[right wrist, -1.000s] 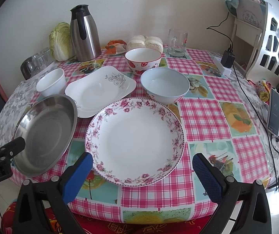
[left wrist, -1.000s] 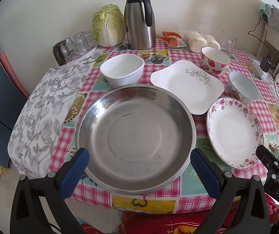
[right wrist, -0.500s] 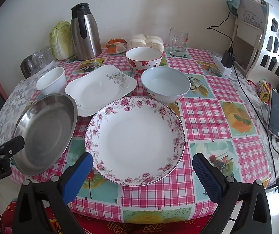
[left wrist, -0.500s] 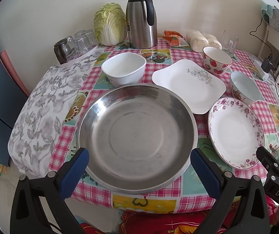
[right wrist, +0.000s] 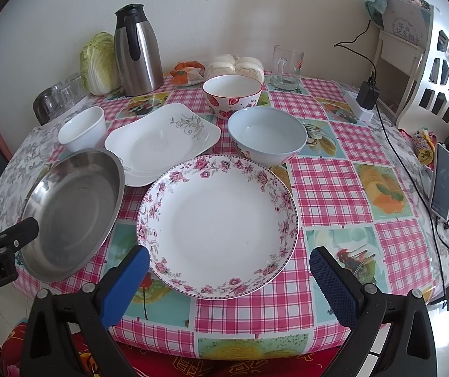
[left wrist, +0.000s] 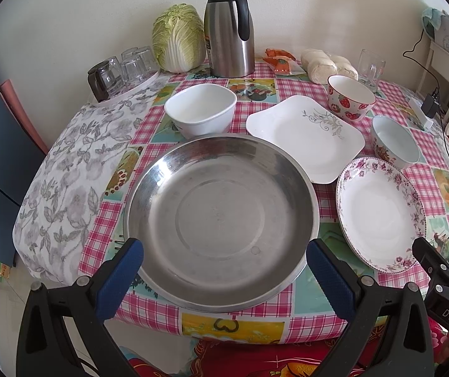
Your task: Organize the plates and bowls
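A wide steel basin point(left wrist: 221, 220) point(right wrist: 70, 213) lies at the table's near left, and my left gripper point(left wrist: 224, 279) stands open just before its front rim. To its right rests a round plate with a pink flower border point(right wrist: 218, 223) point(left wrist: 381, 213); my right gripper point(right wrist: 224, 282) is open in front of it, holding nothing. Behind them sit a square white plate point(left wrist: 306, 132) point(right wrist: 161, 141), a white bowl point(left wrist: 201, 108) point(right wrist: 81, 128), a strawberry bowl point(left wrist: 350, 97) point(right wrist: 232, 94) and a pale blue bowl point(right wrist: 267, 135) point(left wrist: 394, 144).
Along the back wall stand a steel thermos jug point(left wrist: 229, 28), a cabbage point(left wrist: 179, 42), upturned glasses point(left wrist: 121, 69), buns point(right wrist: 234, 66) and a glass mug point(right wrist: 285, 67). A charger and cable point(right wrist: 369, 94), a phone point(right wrist: 441, 182) and a white shelf point(right wrist: 425, 62) are at the right.
Both grippers have edged slightly forward and up, so the dishes sit a little lower in view. Nothing on the table has moved, and both stay open.
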Demonstrator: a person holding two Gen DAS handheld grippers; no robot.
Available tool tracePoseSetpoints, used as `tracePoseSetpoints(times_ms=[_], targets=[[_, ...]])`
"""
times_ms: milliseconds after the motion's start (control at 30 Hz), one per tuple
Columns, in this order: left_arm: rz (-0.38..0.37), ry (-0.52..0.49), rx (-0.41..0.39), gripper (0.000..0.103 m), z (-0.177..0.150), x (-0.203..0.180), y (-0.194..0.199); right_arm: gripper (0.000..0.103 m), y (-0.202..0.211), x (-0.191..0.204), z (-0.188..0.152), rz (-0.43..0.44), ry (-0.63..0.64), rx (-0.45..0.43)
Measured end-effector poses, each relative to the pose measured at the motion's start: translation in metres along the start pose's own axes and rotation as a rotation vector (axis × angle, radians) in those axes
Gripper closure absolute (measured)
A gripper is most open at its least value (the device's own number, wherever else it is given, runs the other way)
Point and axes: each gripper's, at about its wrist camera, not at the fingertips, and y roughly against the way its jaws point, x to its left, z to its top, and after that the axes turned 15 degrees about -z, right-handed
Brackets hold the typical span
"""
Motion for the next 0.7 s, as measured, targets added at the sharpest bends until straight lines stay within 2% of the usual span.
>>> tracePoseSetpoints(times_ms=[700], targets=[[0.003, 0.012, 0.005, 0.000, -0.0009, 0.0030, -0.0011, 0.000, -0.0008, -0.0012, -0.0011, 0.002, -0.003, 0.000]])
